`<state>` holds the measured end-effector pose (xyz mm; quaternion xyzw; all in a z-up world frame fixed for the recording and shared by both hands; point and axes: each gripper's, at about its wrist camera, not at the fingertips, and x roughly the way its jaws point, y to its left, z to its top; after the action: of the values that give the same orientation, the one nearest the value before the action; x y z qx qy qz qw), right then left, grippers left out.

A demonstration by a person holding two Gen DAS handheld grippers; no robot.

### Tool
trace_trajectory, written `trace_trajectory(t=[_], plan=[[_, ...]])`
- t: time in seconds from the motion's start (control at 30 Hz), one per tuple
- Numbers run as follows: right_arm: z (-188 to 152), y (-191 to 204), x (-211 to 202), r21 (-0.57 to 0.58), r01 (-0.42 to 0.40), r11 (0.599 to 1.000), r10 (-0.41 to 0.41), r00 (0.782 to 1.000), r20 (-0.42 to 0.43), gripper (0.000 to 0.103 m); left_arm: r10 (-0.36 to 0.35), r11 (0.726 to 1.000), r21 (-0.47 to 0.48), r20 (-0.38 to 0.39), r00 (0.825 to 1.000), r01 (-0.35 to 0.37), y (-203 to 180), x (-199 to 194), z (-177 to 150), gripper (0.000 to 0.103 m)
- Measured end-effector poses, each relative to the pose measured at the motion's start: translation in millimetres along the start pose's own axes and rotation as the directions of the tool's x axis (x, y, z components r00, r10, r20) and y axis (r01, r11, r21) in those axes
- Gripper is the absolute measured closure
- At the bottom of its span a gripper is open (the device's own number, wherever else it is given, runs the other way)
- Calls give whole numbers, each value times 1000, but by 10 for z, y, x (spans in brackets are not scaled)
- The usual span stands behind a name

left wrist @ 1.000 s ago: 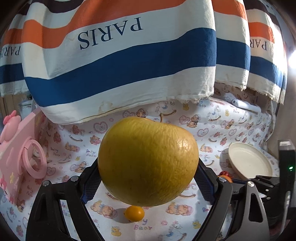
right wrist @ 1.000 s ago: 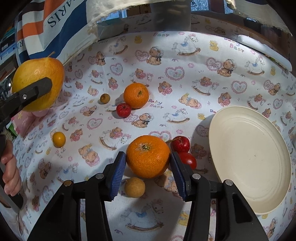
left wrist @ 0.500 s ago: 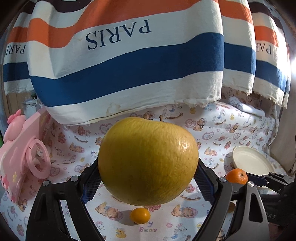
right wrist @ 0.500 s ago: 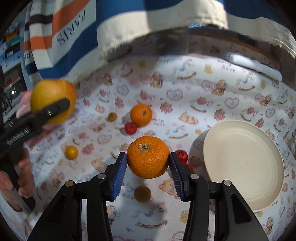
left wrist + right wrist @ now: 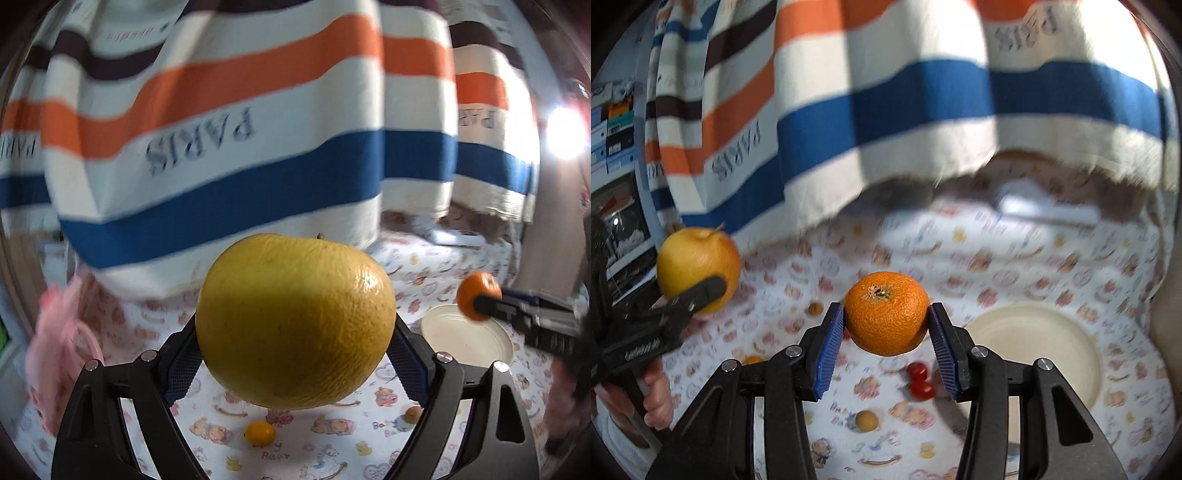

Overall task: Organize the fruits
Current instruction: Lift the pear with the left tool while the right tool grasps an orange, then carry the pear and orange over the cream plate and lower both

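**Two fruits held above the printed cloth**

A bear-print cloth lies under a striped curtain. The left gripper clamps a large yellow fruit; the right gripper clamps an orange. Both hang above the cloth, near a cream plate.

A counter is covered with a white cloth printed with bears and hearts. A cream plate is set on it to the right. Two small red fruits are seen touching just left of the plate, a tan round fruit nearer, and a small yellow fruit to the left. A small brownish fruit lies farther back.
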<state>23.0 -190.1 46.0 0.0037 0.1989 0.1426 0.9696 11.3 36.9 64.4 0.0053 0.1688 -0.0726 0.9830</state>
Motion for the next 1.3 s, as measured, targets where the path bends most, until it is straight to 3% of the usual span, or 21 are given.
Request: trace_trajectory(t=[0.27, 0.33, 0.43, 0.57, 0.7, 0.87, 1.0, 1.17, 1.3], plan=[[284, -399, -422, 4, 71, 997, -71, 993, 92, 55, -82, 994, 82, 43, 996, 78, -507, -179, 306, 15], [301, -534, -491, 16, 99, 995, -100, 989, 110, 55, -139, 988, 69, 20, 990, 137, -643, -114, 358, 15], [288, -784, -525, 48, 144, 988, -149, 982, 120, 55, -247, 968, 28, -32, 968, 248, -819, 64, 414, 15], [225, -1077, -465, 105, 184, 977, -196, 975, 107, 55, -285, 953, 90, -65, 956, 290, -1232, 311, 379, 15], [96, -1397, -280, 157, 234, 959, -244, 969, 43, 55, -385, 917, 37, -177, 906, 397, -1535, 701, 289, 15], [-41, -1625, -62, 170, 256, 952, -251, 967, -48, 55, -373, 921, 1, -289, 881, 390, -1804, 1166, 42, 15], [-148, -1739, 137, 178, 270, 946, -251, 960, -122, 55, -389, 916, -54, -363, 847, 398, -1875, 1489, -168, 15], [-281, -1841, 361, 177, 298, 938, -260, 942, -210, 55, -374, 916, -33, -435, 819, 401, -2026, 1711, -334, 15], [-359, -1931, 488, 195, 297, 935, -240, 933, -268, 55, -334, 932, -34, -473, 815, 362, -2077, 1830, -401, 15]])
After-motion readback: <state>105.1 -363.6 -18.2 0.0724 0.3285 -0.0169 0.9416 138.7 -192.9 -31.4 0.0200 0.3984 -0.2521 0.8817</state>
